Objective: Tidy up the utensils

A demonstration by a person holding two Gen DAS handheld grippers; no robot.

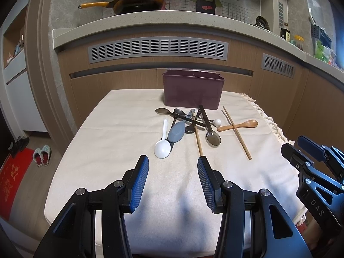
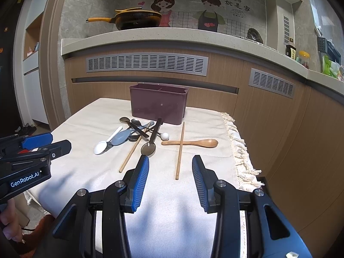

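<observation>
The left gripper (image 1: 173, 161) hovered low over the cream tablecloth (image 1: 111, 142), its jaws spread wide and holding nothing. The right gripper (image 2: 170, 161) hung beside it, jaws equally parted and empty.

Just beyond lay the loose utensils: a white plastic spoon (image 1: 162, 146) touching a grey rice paddle (image 1: 176, 134), one wooden chopstick (image 1: 198, 138) among tangled dark metal spoons (image 1: 212, 137), and another chopstick (image 2: 179, 150) crossing a wooden spoon (image 2: 193, 143).

Behind the pile stood the maroon utensil holder (image 1: 193, 90), upright, apparently empty. Farther off, a yellow-handled frying pan (image 1: 133, 3) sat on the counter (image 1: 150, 24).
</observation>
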